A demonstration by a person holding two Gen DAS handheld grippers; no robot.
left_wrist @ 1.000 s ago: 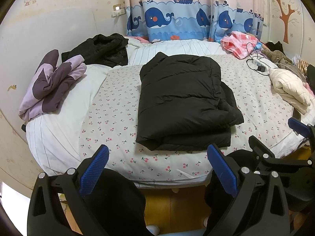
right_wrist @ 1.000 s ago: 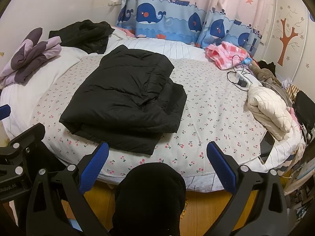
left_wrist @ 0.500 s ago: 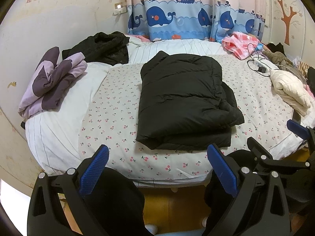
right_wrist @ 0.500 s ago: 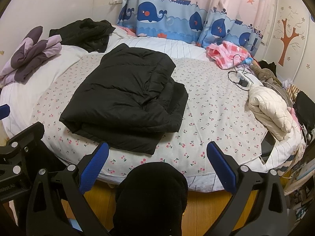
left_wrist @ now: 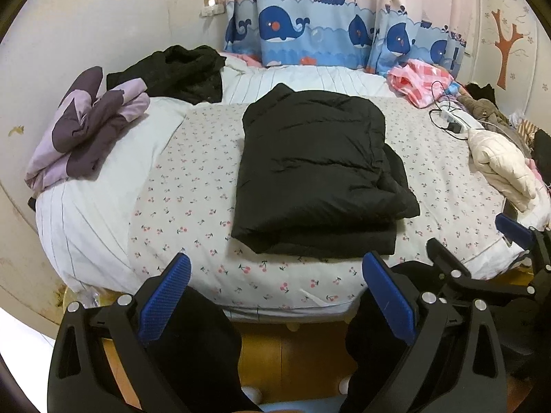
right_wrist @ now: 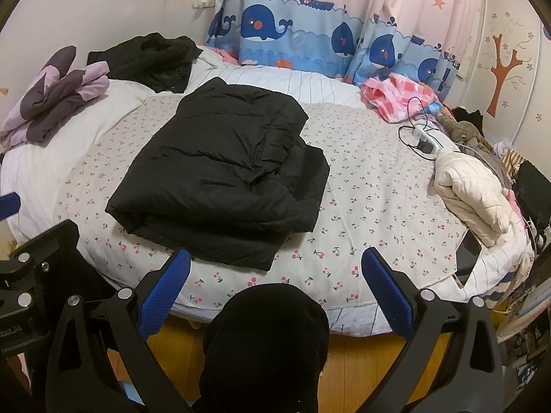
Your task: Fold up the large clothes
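Note:
A black puffer jacket (left_wrist: 316, 168) (right_wrist: 224, 172) lies folded into a thick rectangle in the middle of the round bed (left_wrist: 193, 186) (right_wrist: 372, 186). My left gripper (left_wrist: 275, 292) hangs open off the bed's near edge, nothing between its blue pads. My right gripper (right_wrist: 275, 290) is open too, likewise short of the bed and empty. In the left wrist view the right gripper's frame shows at the right edge. The person's dark-clad knees sit below both grippers.
A folded purple jacket (left_wrist: 86, 130) and a crumpled black garment (left_wrist: 175, 72) lie at the bed's left and back. A cream puffer jacket (right_wrist: 471, 189), a power strip with cables (right_wrist: 427, 141) and pink checked cloth (right_wrist: 399, 96) occupy the right. Whale curtains (left_wrist: 327, 31) hang behind.
Both wrist views have shifted slightly, with the bed a little lower in frame. Both grippers stay open and the black jacket has not moved.

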